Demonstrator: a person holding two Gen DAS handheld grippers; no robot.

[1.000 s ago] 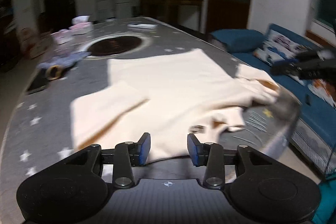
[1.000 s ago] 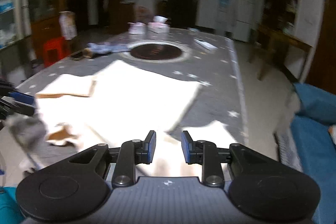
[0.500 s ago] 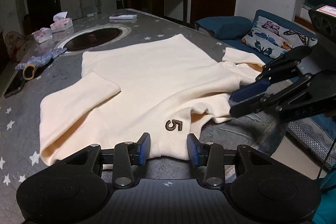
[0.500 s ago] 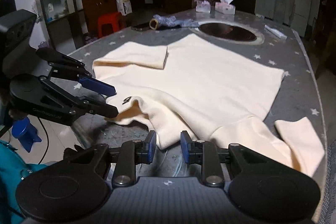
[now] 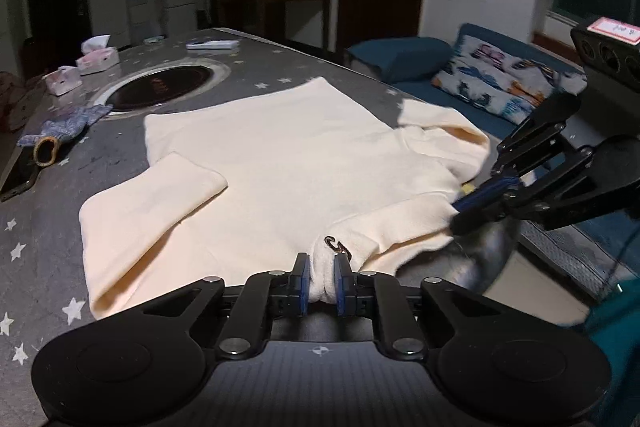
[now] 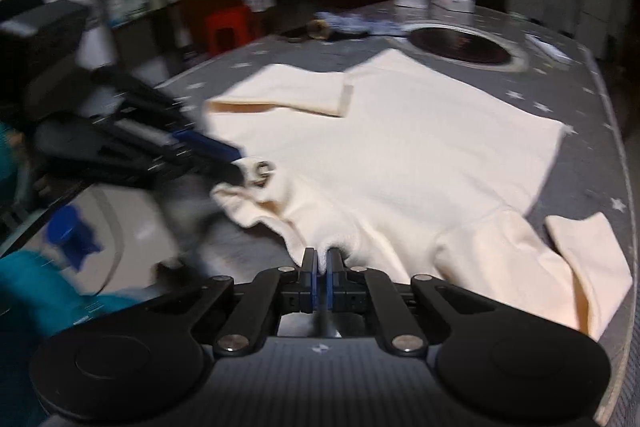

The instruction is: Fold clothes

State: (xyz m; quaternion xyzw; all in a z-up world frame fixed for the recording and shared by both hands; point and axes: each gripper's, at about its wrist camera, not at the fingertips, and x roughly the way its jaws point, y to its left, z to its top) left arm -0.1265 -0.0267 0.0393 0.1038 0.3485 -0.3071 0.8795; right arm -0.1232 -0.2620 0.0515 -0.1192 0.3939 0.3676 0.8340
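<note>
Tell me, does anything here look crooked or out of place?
Only small things. The cream knit sweater lies unevenly: one sleeve is folded onto the body, the other sleeve trails off to the side. The left gripper and right gripper bunch its near edge.

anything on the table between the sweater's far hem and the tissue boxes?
Yes: the round dark cooktop inset lies between the cream sweater hem and the tissue boxes, clearest in the left wrist view. Otherwise only bare star-print tablecloth.
</note>
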